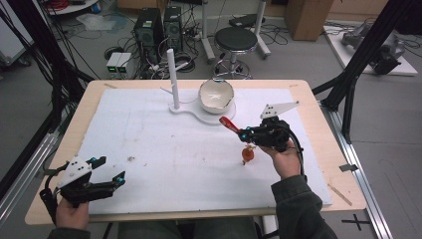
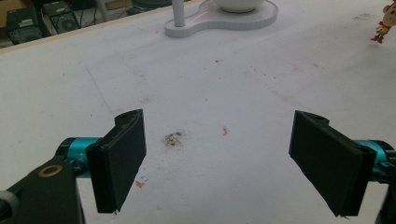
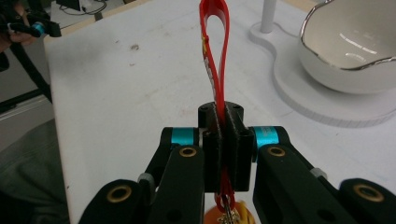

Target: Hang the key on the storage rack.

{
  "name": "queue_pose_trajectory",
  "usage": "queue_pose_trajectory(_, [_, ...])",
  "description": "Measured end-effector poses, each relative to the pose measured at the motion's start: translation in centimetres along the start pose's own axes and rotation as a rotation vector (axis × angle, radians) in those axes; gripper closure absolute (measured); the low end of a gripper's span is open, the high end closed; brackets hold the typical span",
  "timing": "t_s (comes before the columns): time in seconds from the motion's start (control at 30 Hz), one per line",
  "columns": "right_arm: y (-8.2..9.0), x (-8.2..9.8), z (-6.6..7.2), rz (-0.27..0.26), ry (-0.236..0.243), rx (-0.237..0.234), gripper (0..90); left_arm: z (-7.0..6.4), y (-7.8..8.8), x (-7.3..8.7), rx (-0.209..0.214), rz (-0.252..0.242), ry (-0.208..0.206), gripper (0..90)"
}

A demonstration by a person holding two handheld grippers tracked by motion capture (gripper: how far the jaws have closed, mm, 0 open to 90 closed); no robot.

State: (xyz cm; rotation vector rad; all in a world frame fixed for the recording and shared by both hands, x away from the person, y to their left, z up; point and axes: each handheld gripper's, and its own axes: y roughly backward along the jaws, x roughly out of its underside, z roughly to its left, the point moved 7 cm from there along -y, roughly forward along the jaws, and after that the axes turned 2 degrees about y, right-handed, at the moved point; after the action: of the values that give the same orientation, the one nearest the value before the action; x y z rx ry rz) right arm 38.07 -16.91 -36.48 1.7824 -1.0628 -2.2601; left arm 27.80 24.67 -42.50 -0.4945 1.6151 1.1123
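Pinching red strap point(image 3: 215, 56); right gripper point(image 3: 223, 140) | orange charm point(image 3: 229, 215) below, blurred, seemingly a figurine

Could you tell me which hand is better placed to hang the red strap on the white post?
Right: its tool already clamps the red strap near the post; the left tool sits open, far away.

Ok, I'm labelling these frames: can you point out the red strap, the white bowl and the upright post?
red strap point(image 3: 215, 42), right gripper view, on its loop.
white bowl point(image 1: 216, 95), high view, on its inside wall.
upright post point(image 1: 172, 74), high view, mid-shaft.
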Motion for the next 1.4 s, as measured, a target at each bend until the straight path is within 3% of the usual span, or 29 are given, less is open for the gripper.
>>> queue_pose_trajectory(0.57, [-0.7,-3.2,0.2,-0.034,0.025,-0.006,86.5,0.1,0.1,0.0,-0.005,-0.005,0.0,19.3])
queue_pose_trajectory(1.4, [-2.4,-6.5,-0.2,-0.053,0.023,-0.016,86.5,0.1,-0.3,-0.2,-0.006,-0.004,0.004,19.3])
